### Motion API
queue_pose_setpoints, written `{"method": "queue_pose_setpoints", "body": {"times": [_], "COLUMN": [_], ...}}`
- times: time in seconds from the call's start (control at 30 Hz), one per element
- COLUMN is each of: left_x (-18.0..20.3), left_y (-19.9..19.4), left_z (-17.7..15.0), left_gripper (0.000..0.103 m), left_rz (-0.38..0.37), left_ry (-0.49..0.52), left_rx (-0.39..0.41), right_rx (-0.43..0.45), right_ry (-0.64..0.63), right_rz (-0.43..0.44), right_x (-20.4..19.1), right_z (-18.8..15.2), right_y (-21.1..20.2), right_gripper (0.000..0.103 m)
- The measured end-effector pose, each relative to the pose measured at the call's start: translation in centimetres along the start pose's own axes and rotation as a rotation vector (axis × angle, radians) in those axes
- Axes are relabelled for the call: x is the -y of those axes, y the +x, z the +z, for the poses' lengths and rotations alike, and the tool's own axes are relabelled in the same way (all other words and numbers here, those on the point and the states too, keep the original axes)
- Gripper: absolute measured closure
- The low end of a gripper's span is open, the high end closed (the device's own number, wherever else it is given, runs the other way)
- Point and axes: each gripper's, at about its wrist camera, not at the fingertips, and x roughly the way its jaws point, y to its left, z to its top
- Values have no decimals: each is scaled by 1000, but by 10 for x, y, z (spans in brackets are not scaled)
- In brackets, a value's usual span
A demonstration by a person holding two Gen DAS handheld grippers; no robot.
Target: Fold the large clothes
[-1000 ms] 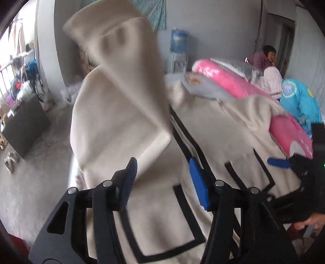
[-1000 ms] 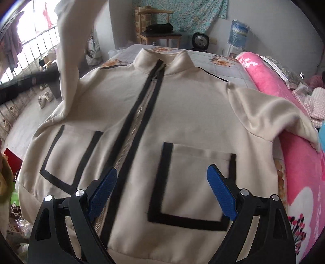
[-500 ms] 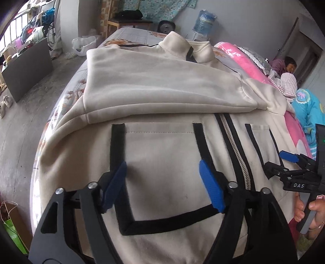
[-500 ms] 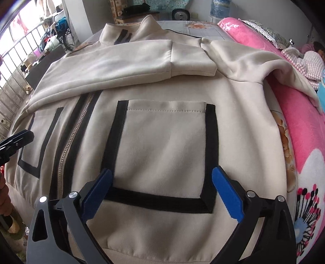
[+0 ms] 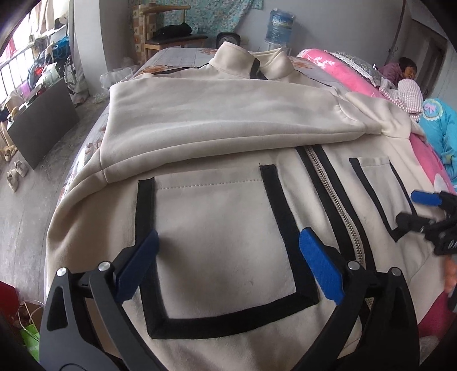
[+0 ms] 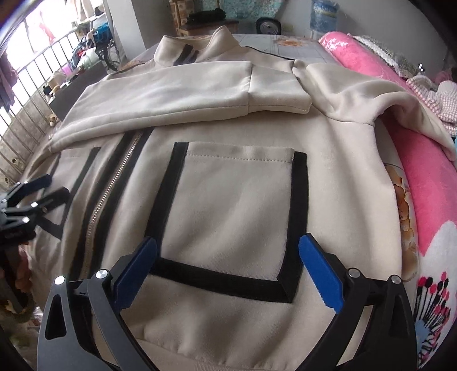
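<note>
A cream zip jacket [image 5: 217, 228] with black-edged pockets lies face up on the bed, collar at the far end; it also shows in the right wrist view [image 6: 237, 205]. One sleeve [image 5: 228, 120] lies folded flat across the chest, its cuff [image 6: 277, 88] near the other shoulder. The other sleeve [image 6: 380, 105] hangs toward the pink quilt. My left gripper [image 5: 228, 242] is open and empty above the left pocket. My right gripper [image 6: 228, 248] is open and empty above the right pocket.
A pink quilt [image 6: 428, 185] lies along the right side of the bed. A person [image 5: 405, 71] sits at the far right. A wooden shelf [image 5: 171, 37] and a water bottle [image 5: 280, 25] stand behind the bed. A dark box [image 5: 40, 120] stands on the floor at left.
The sleeve that was held up in the air now lies folded across the chest. Both grippers have drawn back to the hem end, over the pockets.
</note>
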Motion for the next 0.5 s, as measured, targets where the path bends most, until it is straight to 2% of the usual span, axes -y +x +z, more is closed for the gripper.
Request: {"method": "queue_pose_setpoints", "body": {"times": [0.13, 0.27, 0.37, 0.43, 0.5], "left_x": [9, 8, 3, -6, -16], "left_y": [4, 4, 0, -13, -30], "left_z": [2, 2, 4, 8, 13], "left_gripper": [8, 8, 8, 8, 8], "left_rz": [53, 58, 24, 12, 61], "left_ry": [44, 32, 14, -15, -19], "left_rx": [-33, -41, -48, 6, 97], "right_rx": [111, 127, 110, 95, 88], "right_ry": [125, 232, 270, 294, 311], "right_rz": [114, 164, 180, 198, 211], "right_x": [28, 52, 60, 65, 67], "right_z": [40, 68, 75, 77, 77], "right_y": [-23, -10, 8, 18, 26], "right_gripper": [6, 6, 6, 6, 8]}}
